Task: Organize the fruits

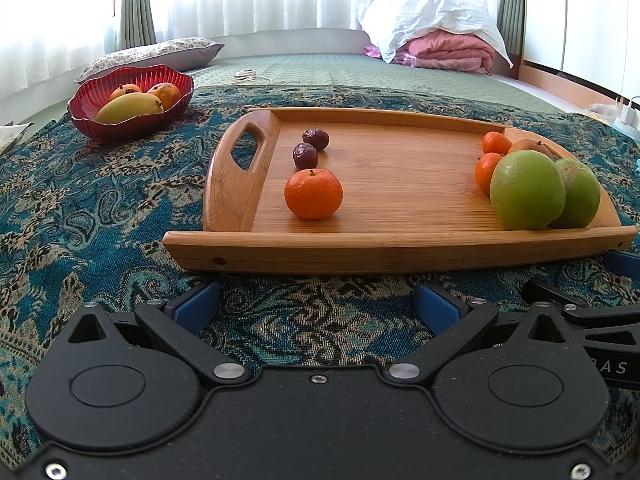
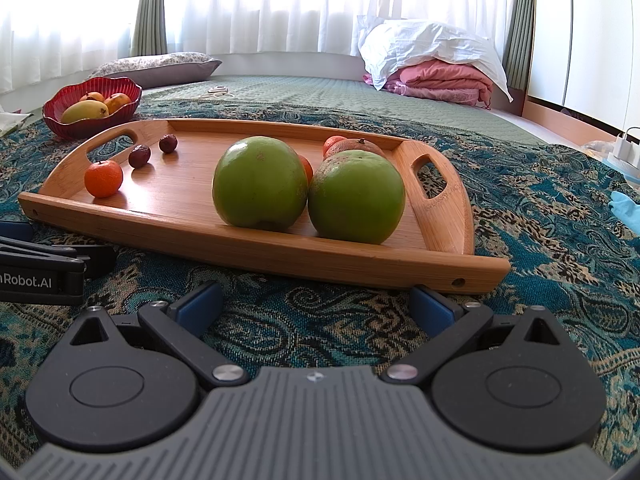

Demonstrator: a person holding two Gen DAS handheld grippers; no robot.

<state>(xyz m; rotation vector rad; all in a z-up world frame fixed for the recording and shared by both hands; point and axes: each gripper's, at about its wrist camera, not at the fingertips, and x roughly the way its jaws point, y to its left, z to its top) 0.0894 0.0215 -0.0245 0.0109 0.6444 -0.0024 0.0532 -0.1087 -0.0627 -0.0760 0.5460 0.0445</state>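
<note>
A wooden tray (image 1: 400,248) (image 2: 280,258) lies on the patterned cloth. On it are a tangerine (image 1: 313,194) (image 2: 103,178), two dark purple fruits (image 1: 306,156) (image 2: 139,156), two large green fruits (image 1: 527,190) (image 2: 260,183), and small oranges (image 1: 486,172) behind them. A red bowl (image 1: 132,120) (image 2: 86,126) at the far left holds a yellow mango (image 1: 130,107) and orange fruits. My left gripper (image 1: 318,304) is open and empty, just in front of the tray's near edge. My right gripper (image 2: 316,306) is open and empty, likewise in front of the tray.
A patterned teal cloth (image 1: 100,208) covers the bed. A grey pillow (image 1: 156,54) and folded pink and white bedding (image 1: 440,46) lie at the back. A white charger (image 2: 626,146) sits at the far right. The other gripper shows at each view's edge.
</note>
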